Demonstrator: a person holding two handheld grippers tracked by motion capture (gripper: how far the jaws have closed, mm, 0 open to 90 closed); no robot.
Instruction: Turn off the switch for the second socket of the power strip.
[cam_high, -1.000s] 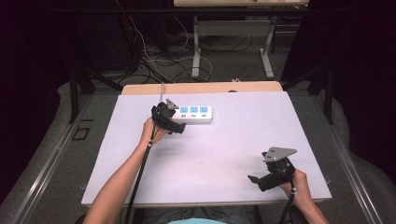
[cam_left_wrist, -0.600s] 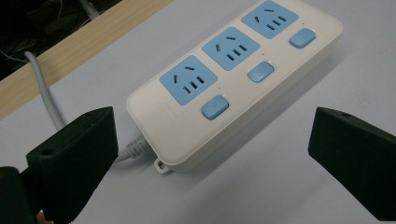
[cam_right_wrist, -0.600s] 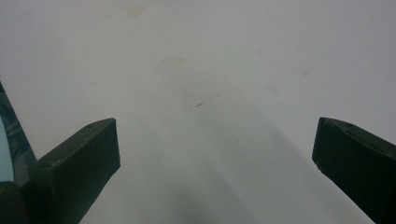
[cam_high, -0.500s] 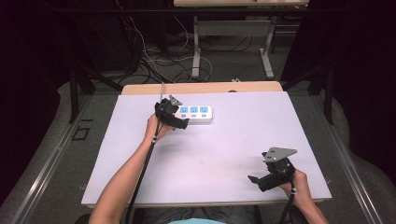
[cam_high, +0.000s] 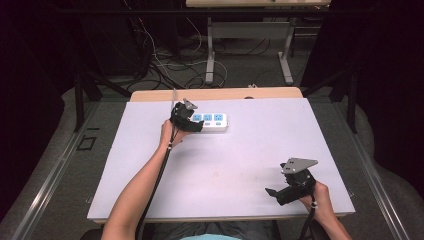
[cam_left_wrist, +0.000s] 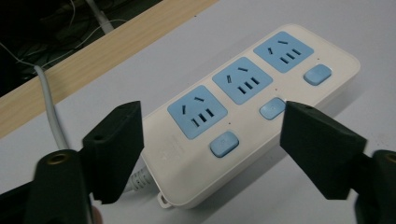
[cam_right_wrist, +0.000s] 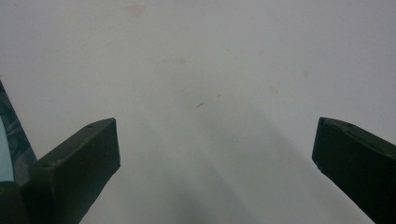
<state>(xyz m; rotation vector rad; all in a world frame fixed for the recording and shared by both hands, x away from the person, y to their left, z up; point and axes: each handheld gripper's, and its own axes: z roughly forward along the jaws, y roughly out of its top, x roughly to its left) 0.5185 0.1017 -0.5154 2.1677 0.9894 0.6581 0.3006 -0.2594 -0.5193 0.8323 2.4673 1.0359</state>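
Note:
A white power strip (cam_high: 212, 122) (cam_left_wrist: 243, 112) with three blue sockets and blue switches lies near the table's far edge, its white cord (cam_left_wrist: 49, 112) running off the back. My left gripper (cam_high: 192, 124) (cam_left_wrist: 215, 149) hovers at the strip's cord end, open, its jaws standing either side of the first socket without touching. Near the front right corner my right gripper (cam_high: 274, 192) (cam_right_wrist: 212, 163) is open over bare table surface, nothing between its jaws.
The table top (cam_high: 240, 160) is pale lilac-grey with a wooden strip (cam_high: 220, 94) along its far edge. Beyond that edge are cables on the floor (cam_high: 165, 60) and a metal table frame (cam_high: 250, 30). The table's front edge lies close to my right gripper.
My left gripper has moved a little farther toward the power strip's cord end. The right gripper has stayed where it was.

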